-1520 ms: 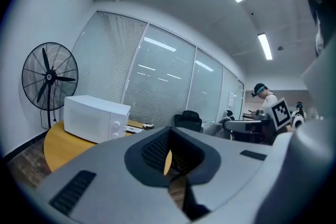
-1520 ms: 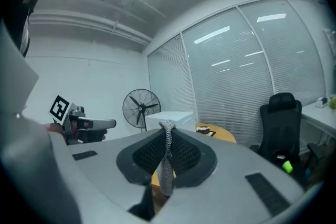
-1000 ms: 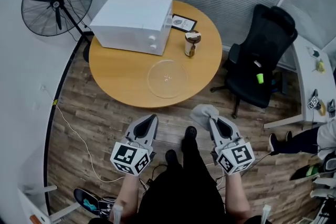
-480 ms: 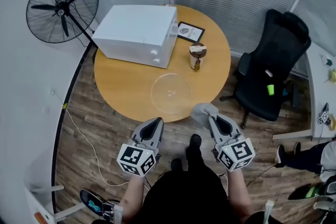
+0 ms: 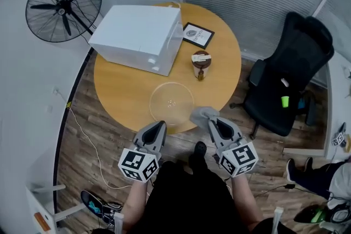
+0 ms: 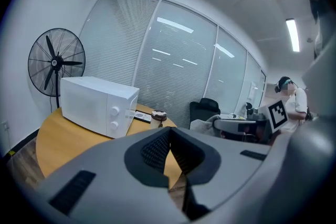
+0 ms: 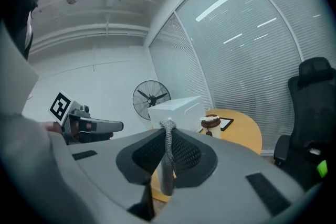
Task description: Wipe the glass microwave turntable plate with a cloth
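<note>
Right, here's where I am: the glass turntable plate is out of the microwave and lying flat on the round table, close to the edge nearest me, so that part needs no work. My right gripper is clamped on the grey cloth. In the right gripper view I can see a fold of it pinched tight between the jaws and hanging down below them. The cloth bunch sits over the table's near edge, just beside the plate's right rim, and from above I can't say it touches the glass. My left gripper has its jaws pressed together with nothing in them, hovering just off the table edge below the plate's near rim. The jar and the small picture frame stand well clear behind the plate. So I'd call this the approach: cloth in hand, plate in reach, no wiping done. All the wiping is ahead, and I'd likely want the left one steadying the rim.
</note>
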{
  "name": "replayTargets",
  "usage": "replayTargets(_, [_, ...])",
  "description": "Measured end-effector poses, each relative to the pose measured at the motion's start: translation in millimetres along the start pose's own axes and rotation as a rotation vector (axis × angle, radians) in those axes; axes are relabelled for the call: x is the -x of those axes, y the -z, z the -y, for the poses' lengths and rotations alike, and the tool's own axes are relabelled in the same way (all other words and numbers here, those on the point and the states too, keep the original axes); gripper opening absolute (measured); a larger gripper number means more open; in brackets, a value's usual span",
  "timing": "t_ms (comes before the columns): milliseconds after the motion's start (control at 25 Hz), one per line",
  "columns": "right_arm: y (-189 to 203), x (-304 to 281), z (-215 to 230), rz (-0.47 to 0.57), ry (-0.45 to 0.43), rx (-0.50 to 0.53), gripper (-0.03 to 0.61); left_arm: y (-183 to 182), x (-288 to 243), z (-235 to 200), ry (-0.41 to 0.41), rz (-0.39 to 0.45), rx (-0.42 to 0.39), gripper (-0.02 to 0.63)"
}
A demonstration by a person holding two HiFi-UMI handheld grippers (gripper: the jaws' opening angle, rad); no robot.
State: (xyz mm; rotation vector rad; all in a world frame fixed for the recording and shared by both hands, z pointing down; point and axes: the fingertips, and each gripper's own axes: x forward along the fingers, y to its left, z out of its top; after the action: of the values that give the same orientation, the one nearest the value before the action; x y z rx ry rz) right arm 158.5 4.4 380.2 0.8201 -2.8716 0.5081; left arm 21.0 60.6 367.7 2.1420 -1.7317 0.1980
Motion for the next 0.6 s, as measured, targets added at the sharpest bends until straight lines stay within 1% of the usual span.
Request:
replayTargets(360, [17,-15,21,-0.058,-0.027,-0.032,0.038,23,-15,-6,-0.034,-0.081,0.043,-0.006])
replayTargets(600, [16,-24,26,-0.062,-0.003,-0.019,0.04,28,-27,-22,-0.026,-0.104,0.043,-0.006])
